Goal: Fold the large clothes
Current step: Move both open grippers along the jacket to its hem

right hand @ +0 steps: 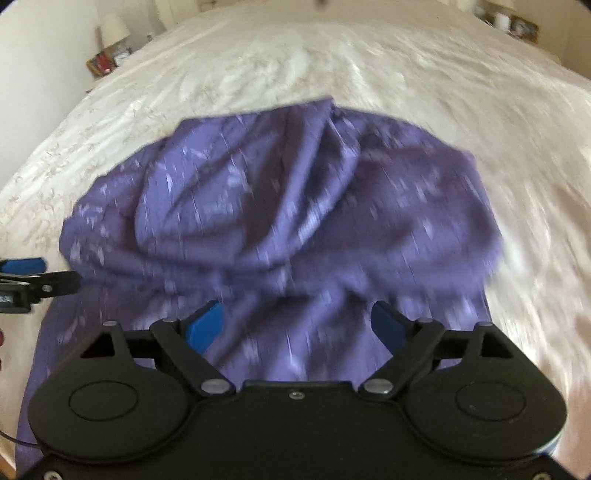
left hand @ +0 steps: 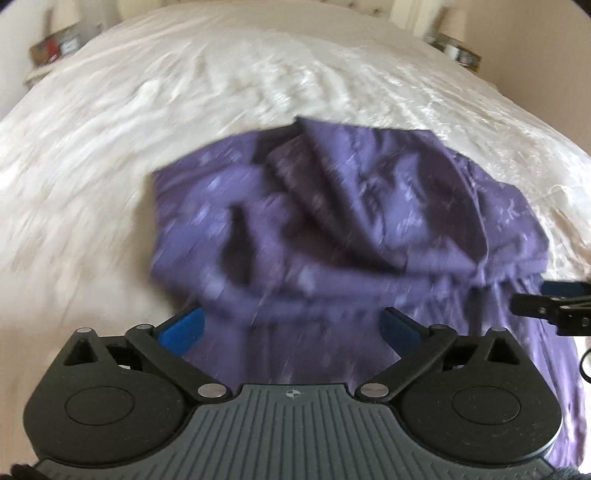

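A large purple patterned garment (left hand: 332,221) lies bunched and wrinkled on a white bedspread (left hand: 147,129); it also shows in the right wrist view (right hand: 288,206). My left gripper (left hand: 291,326) is open, its blue pads wide apart above the garment's near part, holding nothing. My right gripper (right hand: 295,325) is open too, above the same near part of the cloth. The right gripper shows at the right edge of the left wrist view (left hand: 554,302), and the left gripper at the left edge of the right wrist view (right hand: 29,277). Both views are motion blurred.
The bedspread (right hand: 406,74) spreads wide around the garment. A nightstand with a lamp (right hand: 110,29) and a picture frame stands at the bed's far left. Small items sit on side tables at the far corners (left hand: 458,48).
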A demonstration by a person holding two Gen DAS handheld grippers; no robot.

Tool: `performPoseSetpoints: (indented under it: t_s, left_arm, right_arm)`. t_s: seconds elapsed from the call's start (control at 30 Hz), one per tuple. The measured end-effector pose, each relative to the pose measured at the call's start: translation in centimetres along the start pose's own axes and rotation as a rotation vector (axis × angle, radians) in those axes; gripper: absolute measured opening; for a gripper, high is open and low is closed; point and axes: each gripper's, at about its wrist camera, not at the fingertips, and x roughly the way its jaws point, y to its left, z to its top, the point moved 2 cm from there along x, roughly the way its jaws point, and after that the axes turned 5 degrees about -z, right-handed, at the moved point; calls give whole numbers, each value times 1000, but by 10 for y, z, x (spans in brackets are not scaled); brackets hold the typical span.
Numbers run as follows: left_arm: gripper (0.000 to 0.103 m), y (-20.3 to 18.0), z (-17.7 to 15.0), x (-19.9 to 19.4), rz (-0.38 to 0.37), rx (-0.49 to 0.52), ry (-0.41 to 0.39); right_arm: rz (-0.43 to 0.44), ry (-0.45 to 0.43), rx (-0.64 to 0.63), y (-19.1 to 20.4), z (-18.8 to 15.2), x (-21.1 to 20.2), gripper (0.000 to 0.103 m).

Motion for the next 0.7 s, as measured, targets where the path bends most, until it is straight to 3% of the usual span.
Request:
performPoseSetpoints:
  t_s: [0.47,0.7]
  left_arm:
    - [103,56,-106,-34,64,-71,156]
    - [103,62,-141,-42,68,-118,160]
  right_arm:
    - [-144,117,181,-43,-95,-41,93]
    - [-176,157,221,-50,-136,-52,93]
